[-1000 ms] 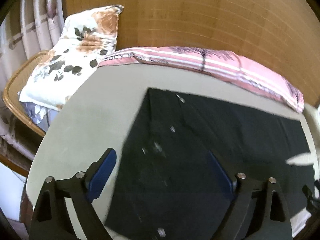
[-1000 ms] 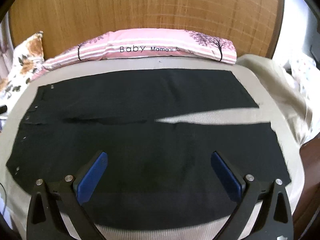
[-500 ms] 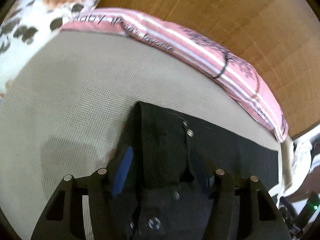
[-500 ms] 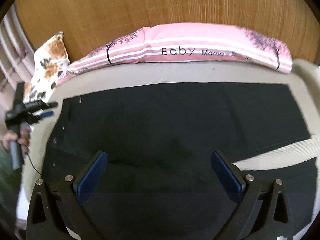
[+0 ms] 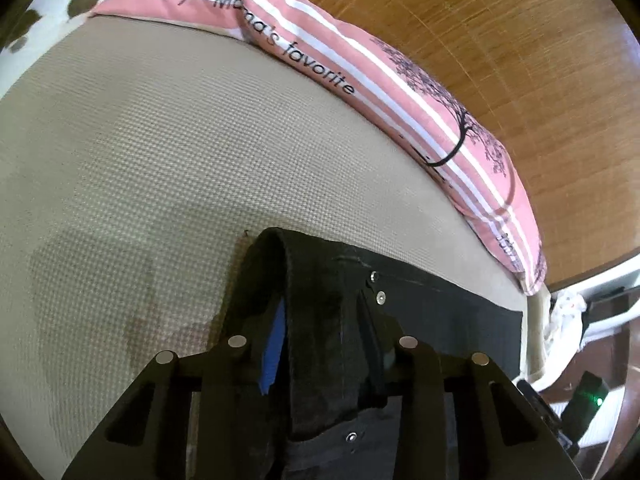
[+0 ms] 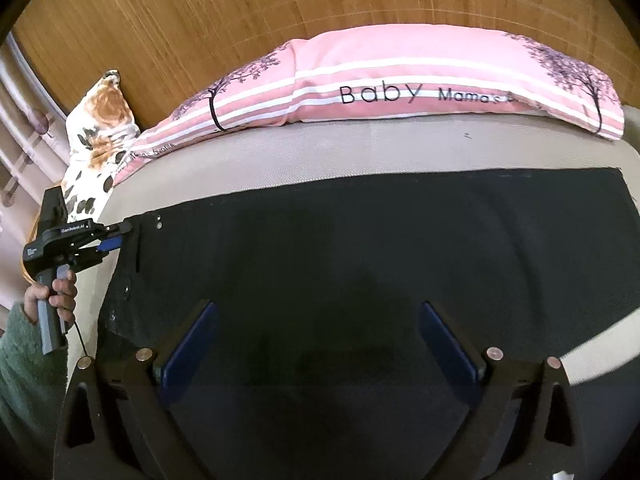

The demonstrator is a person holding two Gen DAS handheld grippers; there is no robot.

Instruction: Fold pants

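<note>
Black pants lie spread flat on a beige bed cover, waistband to the left. In the left wrist view the waistband corner stands up in a ridge between the fingers of my left gripper, whose jaws are closing and pinch it; metal rivets show just beyond. The right wrist view shows the left gripper at the far-left corner of the pants, held by a hand. My right gripper hovers open over the middle of the pants with nothing between its blue pads.
A pink striped pillow lies along the far edge of the bed against a wooden headboard. A floral pillow sits at the far left. A green sleeve is at the left edge. Bare bed cover lies beyond the waistband.
My left gripper came down onto the waistband corner and closed from wide open until the fabric bunched between its fingers. My right gripper shifted leftward over the pants, still open.
</note>
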